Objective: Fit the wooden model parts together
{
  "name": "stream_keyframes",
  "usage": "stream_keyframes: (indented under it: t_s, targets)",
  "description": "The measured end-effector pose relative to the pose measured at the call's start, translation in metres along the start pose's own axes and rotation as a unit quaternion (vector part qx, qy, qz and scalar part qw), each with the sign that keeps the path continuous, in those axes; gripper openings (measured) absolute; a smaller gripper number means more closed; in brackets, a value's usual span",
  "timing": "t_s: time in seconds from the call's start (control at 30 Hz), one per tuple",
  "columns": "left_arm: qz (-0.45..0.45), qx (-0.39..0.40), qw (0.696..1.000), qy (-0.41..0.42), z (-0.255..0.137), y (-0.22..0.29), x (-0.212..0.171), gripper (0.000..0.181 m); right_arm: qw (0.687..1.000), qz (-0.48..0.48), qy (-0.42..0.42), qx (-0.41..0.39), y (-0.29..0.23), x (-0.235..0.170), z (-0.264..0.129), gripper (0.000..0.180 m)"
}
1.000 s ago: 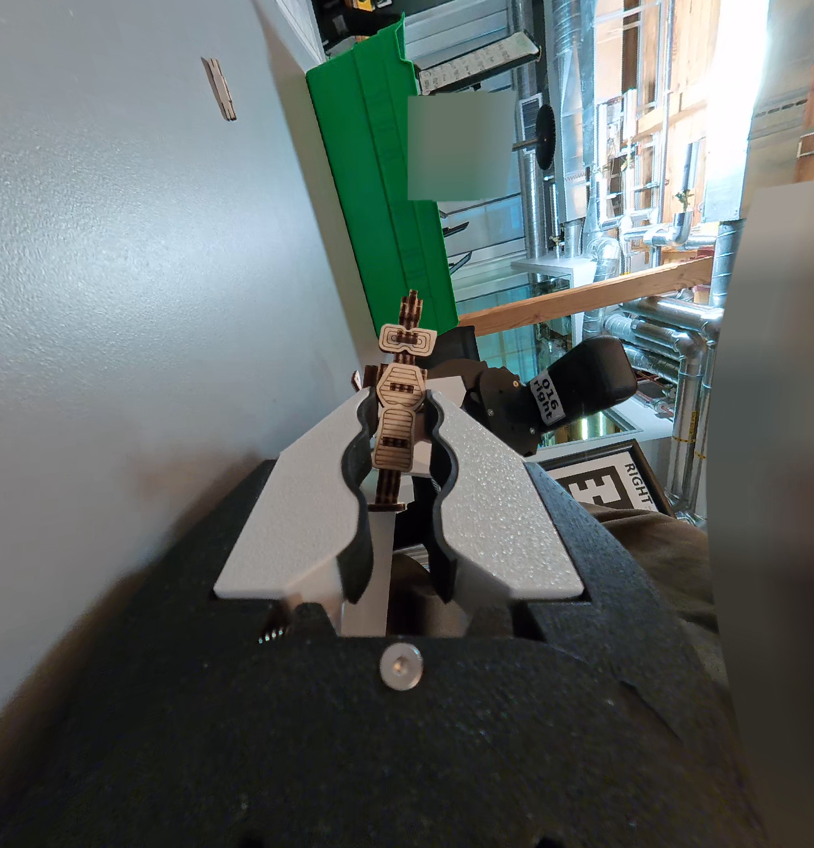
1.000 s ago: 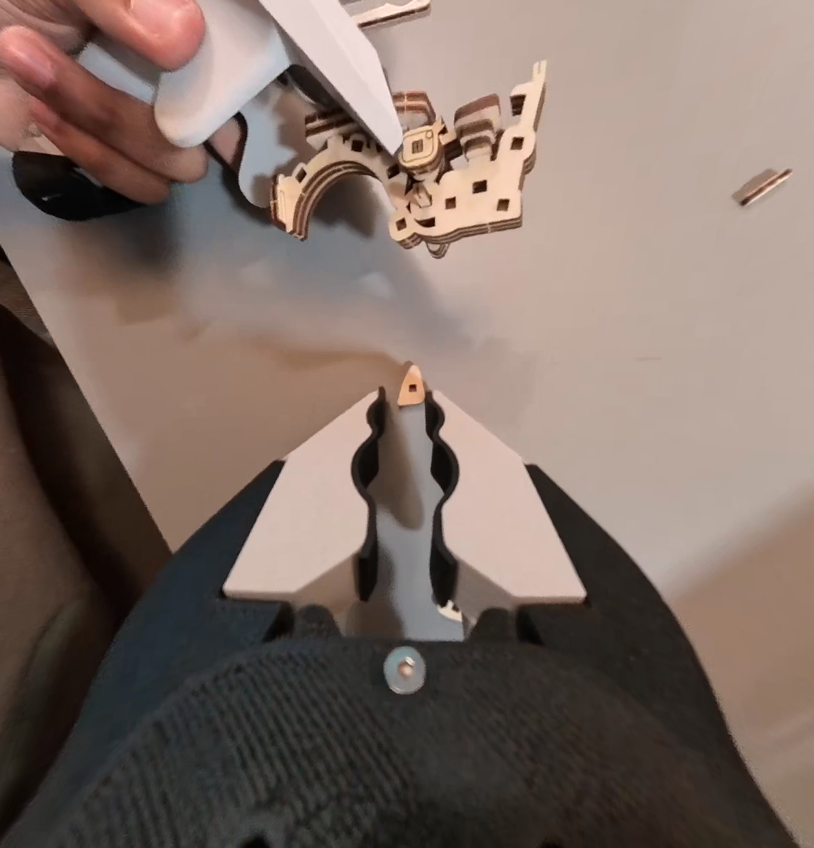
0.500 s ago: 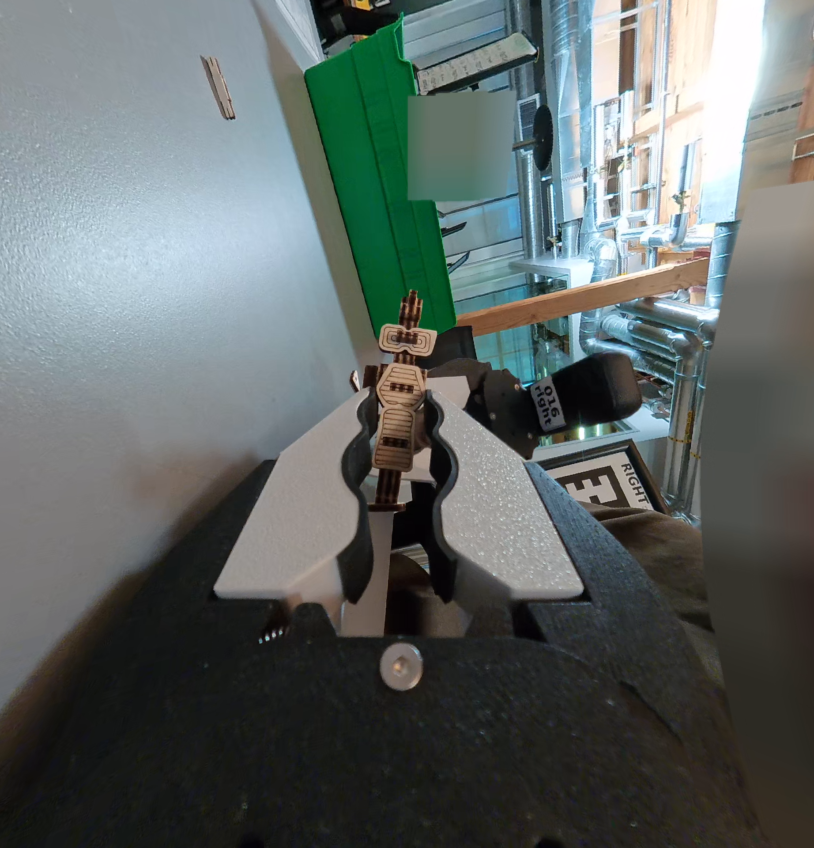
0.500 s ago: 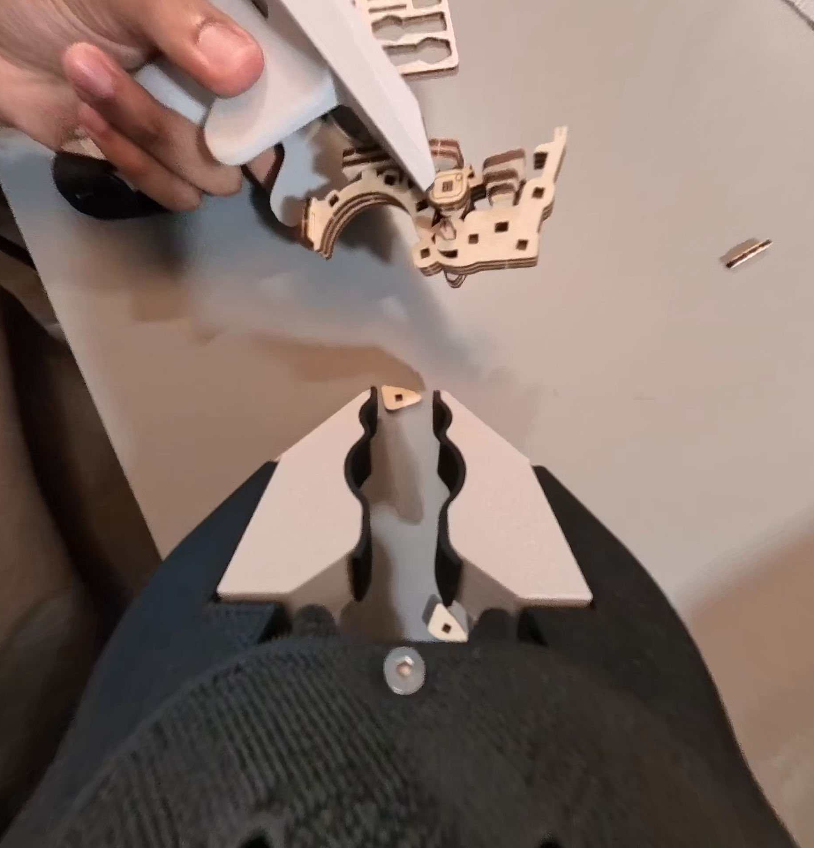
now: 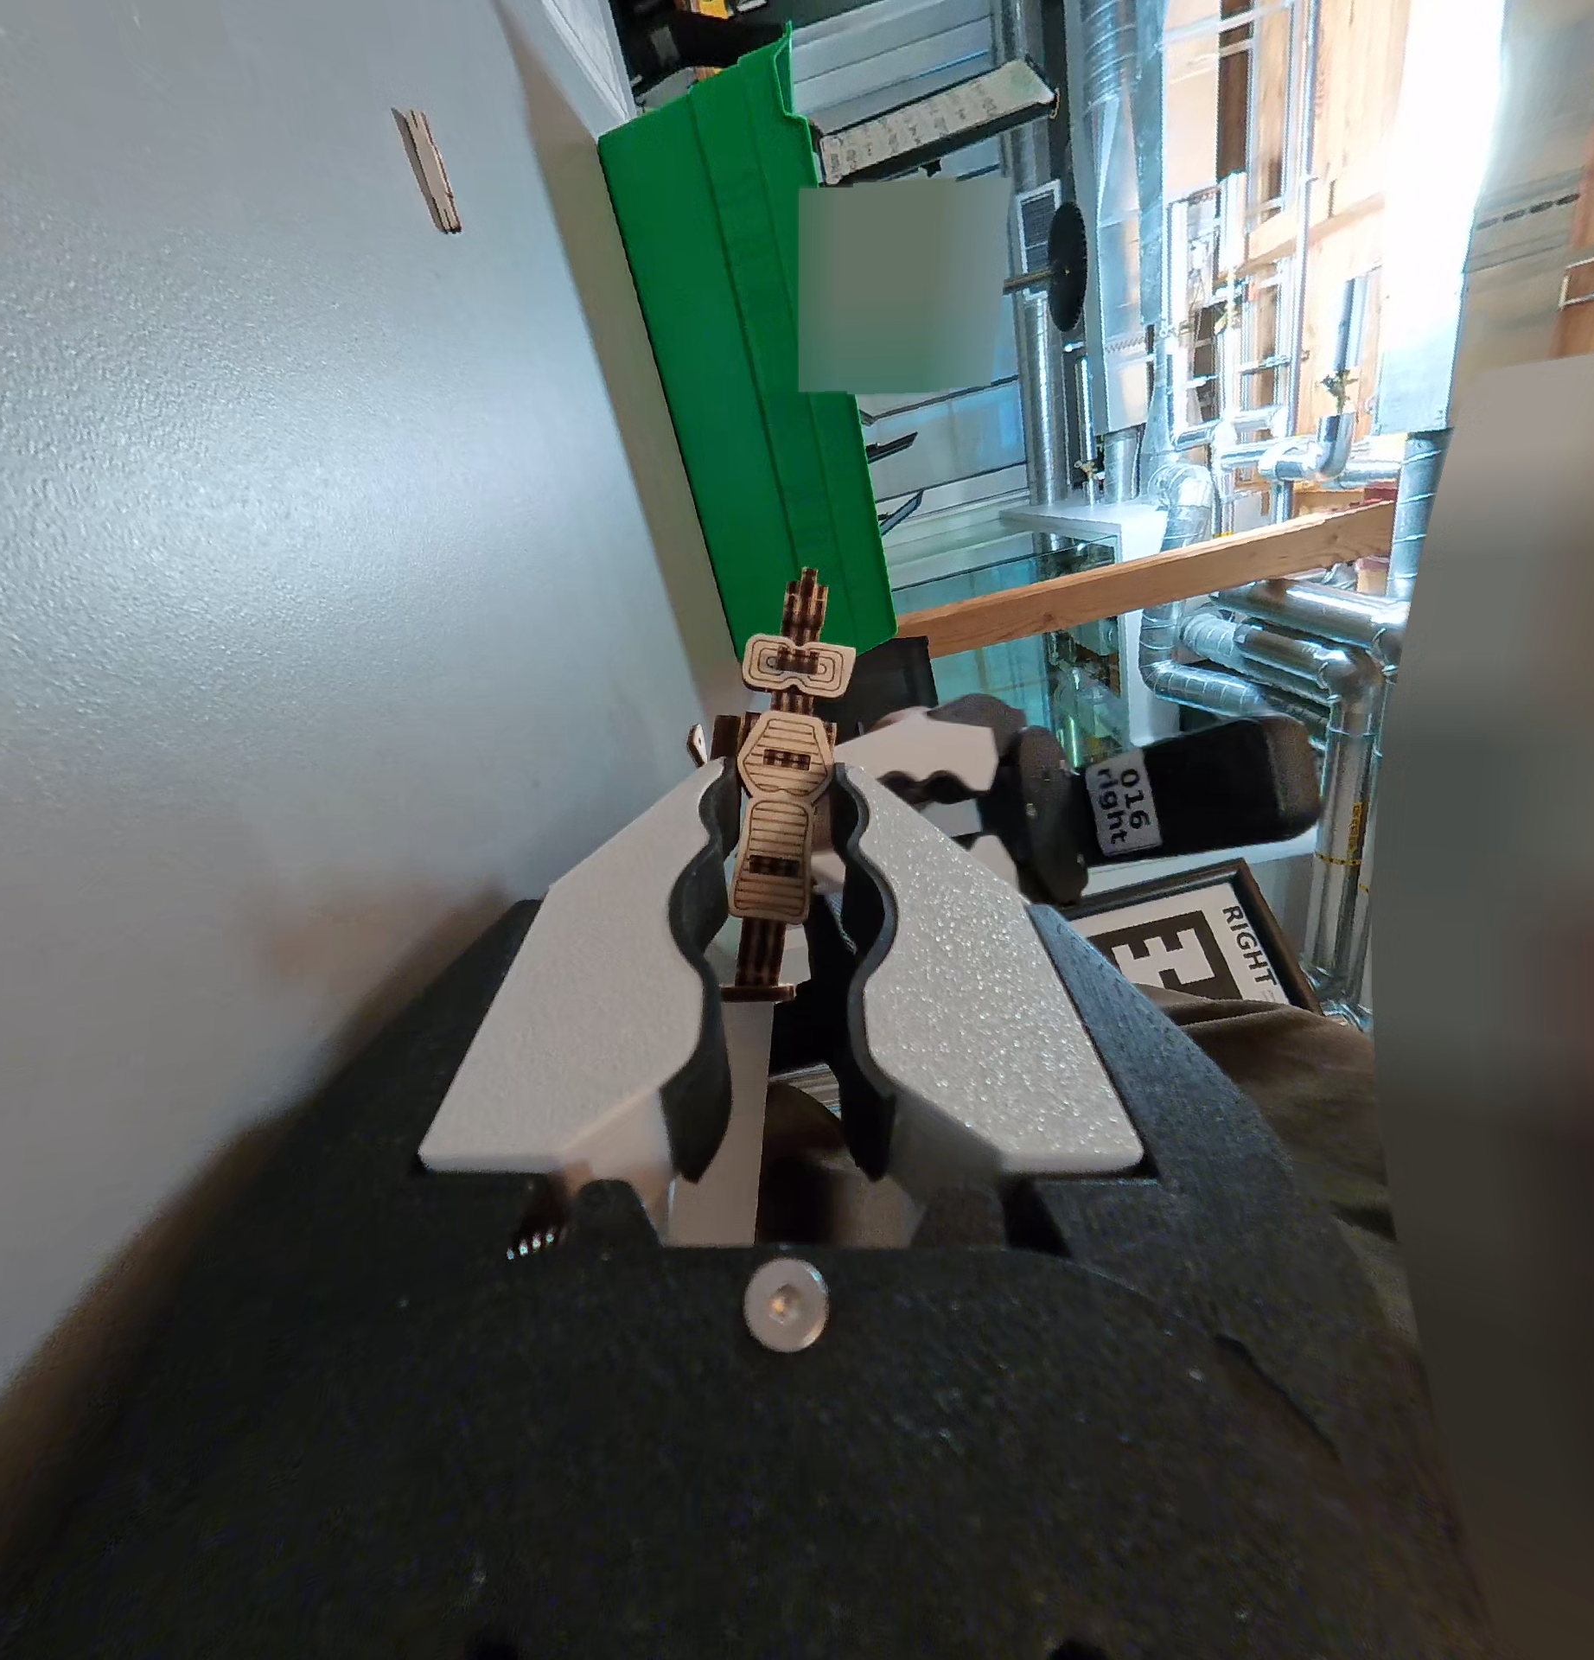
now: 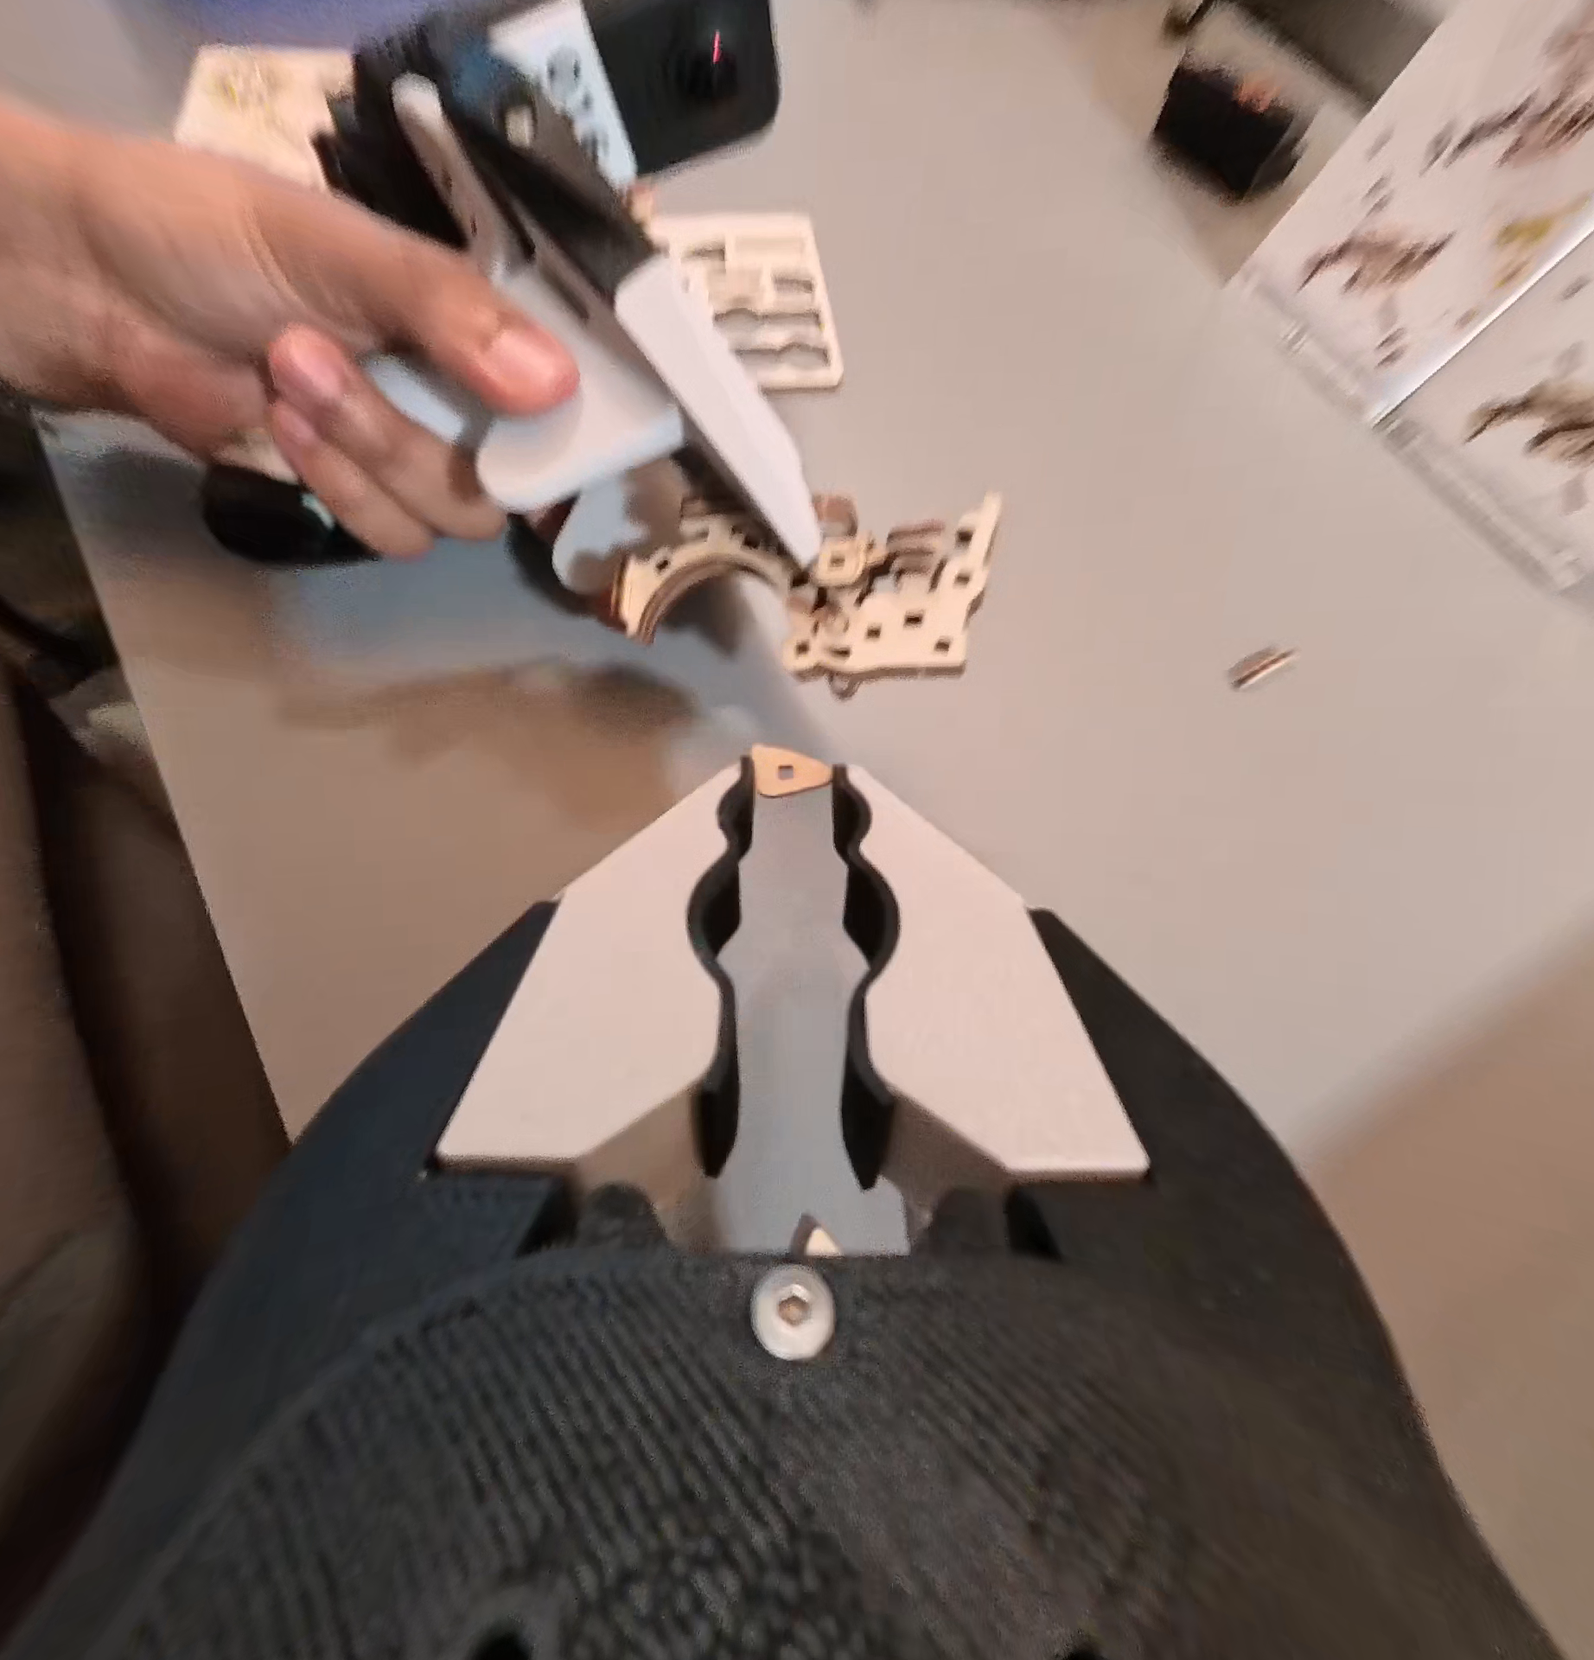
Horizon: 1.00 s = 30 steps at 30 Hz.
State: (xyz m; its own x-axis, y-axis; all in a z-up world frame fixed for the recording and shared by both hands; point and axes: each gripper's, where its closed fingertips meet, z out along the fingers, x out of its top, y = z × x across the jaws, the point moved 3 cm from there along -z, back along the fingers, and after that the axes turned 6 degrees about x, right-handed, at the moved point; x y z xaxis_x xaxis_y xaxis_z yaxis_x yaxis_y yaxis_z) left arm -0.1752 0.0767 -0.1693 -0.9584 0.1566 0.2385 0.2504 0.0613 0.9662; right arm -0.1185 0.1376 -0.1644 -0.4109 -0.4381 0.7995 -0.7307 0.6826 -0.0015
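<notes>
The left gripper point(image 5: 780, 799) is clamped on the layered wooden model point(image 6: 874, 584), while the right gripper point(image 6: 792, 777) pinches a small triangular wooden piece point(image 6: 786, 772) at its tips.

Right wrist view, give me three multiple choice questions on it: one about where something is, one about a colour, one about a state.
1. Where is the small triangular wooden piece?
A. lying flat on the table
B. between the tips of the right claw
C. in the person's bare hand

2. What colour is the bin standing at the far edge of the table, seen in the left wrist view?
A. green
B. red
C. yellow

3. What is the left claw doing?
A. hanging open with nothing in it
B. lying on the table
C. shut on the partly built wooden model

Answers: 1 B, the piece sits pinched at the claw's tips. 2 A, the bin is plainly green. 3 C, the left wrist view shows its fingers closed on the model, held above the table.
</notes>
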Motion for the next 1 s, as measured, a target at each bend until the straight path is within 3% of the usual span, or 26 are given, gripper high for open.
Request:
stream_keyframes:
  t_s: [0.17,0.47,1.0]
  targets:
    - [0.013,0.010,1.000,-0.007,0.003,0.000,-0.003,0.016,0.994,-0.017,0.090,-0.058,0.004,0.028,-0.015,0.016]
    - [0.019,0.009,1.000,-0.019,0.006,0.001,-0.008,0.016,0.992,-0.038,0.067,-0.098,0.001,0.029,0.001,0.016]
    - [0.013,0.007,1.000,-0.017,0.007,0.001,-0.008,0.016,0.993,-0.028,0.055,-0.099,0.003,0.024,0.003,0.016]
